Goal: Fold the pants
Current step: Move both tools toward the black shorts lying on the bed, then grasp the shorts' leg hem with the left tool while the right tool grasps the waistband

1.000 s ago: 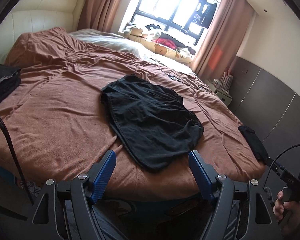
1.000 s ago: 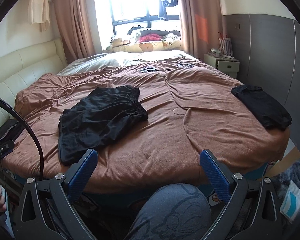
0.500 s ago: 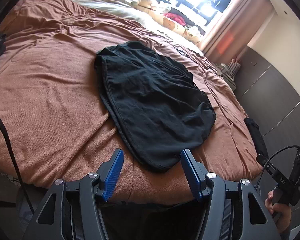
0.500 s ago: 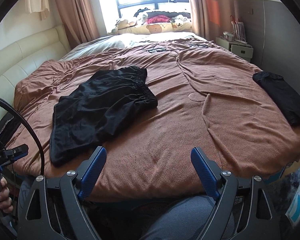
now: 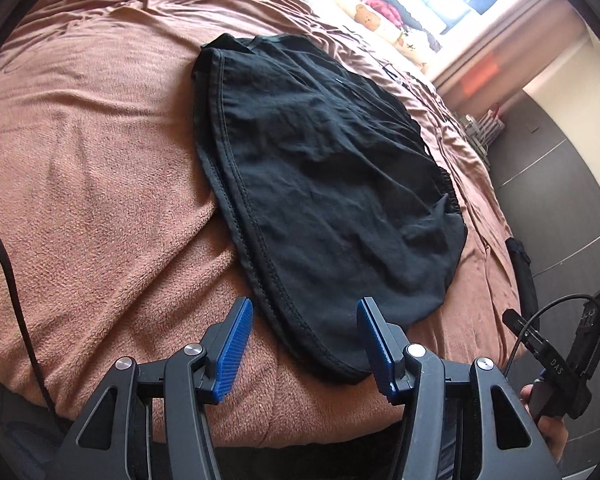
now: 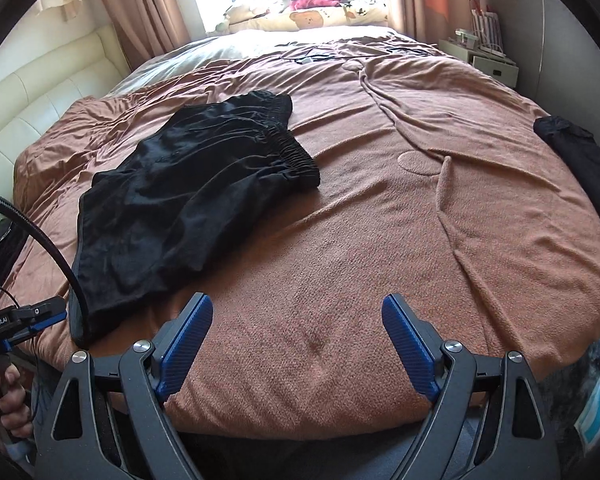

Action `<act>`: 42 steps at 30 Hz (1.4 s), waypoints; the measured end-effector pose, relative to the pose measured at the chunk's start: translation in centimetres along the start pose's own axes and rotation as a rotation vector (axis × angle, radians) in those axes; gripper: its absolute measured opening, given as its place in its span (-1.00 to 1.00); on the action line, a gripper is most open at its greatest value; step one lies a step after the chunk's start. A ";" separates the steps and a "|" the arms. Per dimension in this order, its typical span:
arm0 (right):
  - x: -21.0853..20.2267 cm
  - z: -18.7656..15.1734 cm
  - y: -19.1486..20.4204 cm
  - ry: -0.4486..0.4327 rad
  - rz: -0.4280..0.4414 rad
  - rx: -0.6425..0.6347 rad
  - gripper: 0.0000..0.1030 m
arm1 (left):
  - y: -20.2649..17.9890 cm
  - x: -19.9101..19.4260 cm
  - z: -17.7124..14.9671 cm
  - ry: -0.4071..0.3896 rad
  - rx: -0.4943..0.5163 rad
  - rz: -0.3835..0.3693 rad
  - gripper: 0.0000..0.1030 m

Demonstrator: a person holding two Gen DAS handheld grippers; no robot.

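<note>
Two grippers spread, empty: left gripper (image 5: 305, 343), jaws just narrowing, straddling near hem of black pants (image 5: 324, 184); long axis running far-left; right gripper (image 6: 296, 344) well right over bedspread (image 6: 420, 240).

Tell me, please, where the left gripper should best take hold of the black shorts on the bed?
Probably the stitched hem corner of the black shorts nearest the bed's edge, approached from that edge: it lies flat between the open left gripper fingers, already lined up.
</note>
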State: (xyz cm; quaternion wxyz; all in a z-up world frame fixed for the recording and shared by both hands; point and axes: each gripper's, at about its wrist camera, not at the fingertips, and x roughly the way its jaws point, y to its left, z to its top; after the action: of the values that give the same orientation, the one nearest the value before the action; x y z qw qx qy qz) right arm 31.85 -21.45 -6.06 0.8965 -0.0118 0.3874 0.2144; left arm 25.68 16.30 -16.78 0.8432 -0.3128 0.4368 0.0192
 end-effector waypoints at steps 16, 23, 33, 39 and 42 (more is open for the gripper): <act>7.6 3.4 -1.1 0.054 0.220 0.108 0.67 | 0.5 2.7 2.0 0.041 -0.109 -0.032 -0.32; 10.9 5.1 -1.9 0.085 0.285 0.170 0.50 | -1.1 3.2 0.5 0.094 -0.106 -0.076 -0.54; 14.6 8.1 -3.2 0.099 0.285 0.264 0.03 | -0.9 1.0 -0.7 0.068 -0.145 -0.088 -0.92; 15.1 8.7 -3.9 0.097 0.311 0.304 -0.77 | -1.1 -0.5 -1.0 0.045 -0.141 -0.115 -0.92; 14.4 8.6 -3.9 0.083 0.312 0.300 -0.94 | -1.5 -1.2 -0.8 0.034 -0.130 -0.129 -0.92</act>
State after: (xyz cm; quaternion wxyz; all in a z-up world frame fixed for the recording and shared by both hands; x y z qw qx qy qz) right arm 48.07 -17.95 -10.71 0.8276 0.1732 0.4487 0.2896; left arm 24.82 14.95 -15.47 0.8132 -0.3944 0.4278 -0.0120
